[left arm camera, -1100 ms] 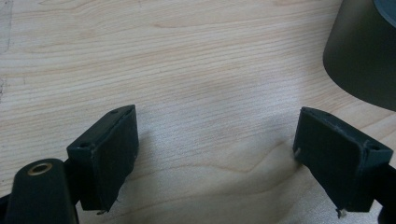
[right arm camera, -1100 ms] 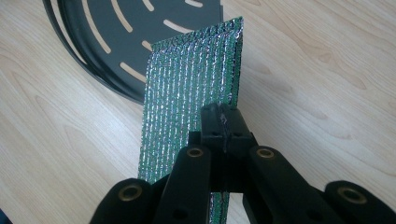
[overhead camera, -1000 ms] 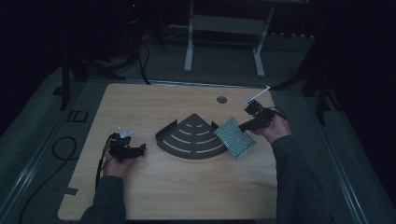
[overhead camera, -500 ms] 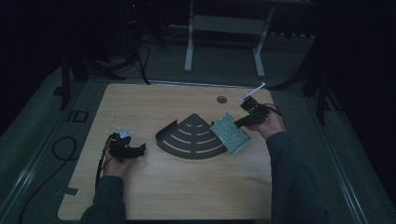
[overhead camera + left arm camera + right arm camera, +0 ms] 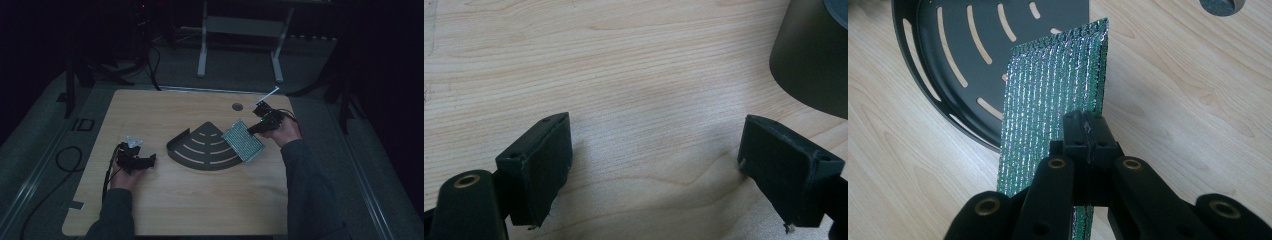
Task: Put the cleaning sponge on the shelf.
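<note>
A shiny silver-green foil pad (image 5: 243,140) (image 5: 1050,107) hangs above the table, partly over the right edge of a dark fan-shaped slotted tray (image 5: 204,147) (image 5: 978,50). My right gripper (image 5: 260,126) (image 5: 1086,131) is shut on the pad's near edge and holds it tilted. My left gripper (image 5: 145,162) (image 5: 654,165) rests low over bare wood at the table's left, open, with nothing between its fingers (image 5: 541,157). A curved dark wall of the tray (image 5: 811,65) lies at the upper right of the left gripper view.
The wooden table (image 5: 150,115) has a small round hole (image 5: 237,106) (image 5: 1222,5) near its far edge. A white strip (image 5: 268,95) sticks up behind the right hand. Cables (image 5: 65,160) lie on the floor to the left, and a metal stand (image 5: 240,30) rises beyond the table.
The right gripper has carried the foil pad left and slightly away, toward the tray's right edge, and tilted it more. The left gripper has stayed still.
</note>
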The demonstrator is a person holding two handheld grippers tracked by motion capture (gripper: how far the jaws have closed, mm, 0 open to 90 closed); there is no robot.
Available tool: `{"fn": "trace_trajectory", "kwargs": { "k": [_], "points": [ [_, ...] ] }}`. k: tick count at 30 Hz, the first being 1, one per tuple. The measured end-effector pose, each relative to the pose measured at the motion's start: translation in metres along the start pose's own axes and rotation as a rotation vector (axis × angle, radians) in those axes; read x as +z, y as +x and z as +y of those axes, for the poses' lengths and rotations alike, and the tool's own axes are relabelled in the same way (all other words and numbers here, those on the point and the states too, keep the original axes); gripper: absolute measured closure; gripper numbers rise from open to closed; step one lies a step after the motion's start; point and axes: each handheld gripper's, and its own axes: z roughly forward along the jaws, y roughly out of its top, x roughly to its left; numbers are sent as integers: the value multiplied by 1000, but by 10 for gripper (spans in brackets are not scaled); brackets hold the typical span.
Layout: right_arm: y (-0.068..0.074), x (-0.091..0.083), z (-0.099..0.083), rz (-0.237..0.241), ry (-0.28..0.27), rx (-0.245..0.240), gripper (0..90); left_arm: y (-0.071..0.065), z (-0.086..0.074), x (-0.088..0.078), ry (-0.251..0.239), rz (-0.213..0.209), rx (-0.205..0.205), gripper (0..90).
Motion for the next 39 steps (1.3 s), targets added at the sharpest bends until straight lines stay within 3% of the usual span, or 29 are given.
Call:
{"fn": "trace_trajectory", "kwargs": {
  "k": [16, 39],
  "points": [
    [4, 6, 13, 5, 7, -17, 898, 0, 0, 0, 0, 0, 1, 146],
    [8, 32, 32, 14, 13, -9, 898, 0, 0, 0, 0, -2, 1, 145]
  ]
}}
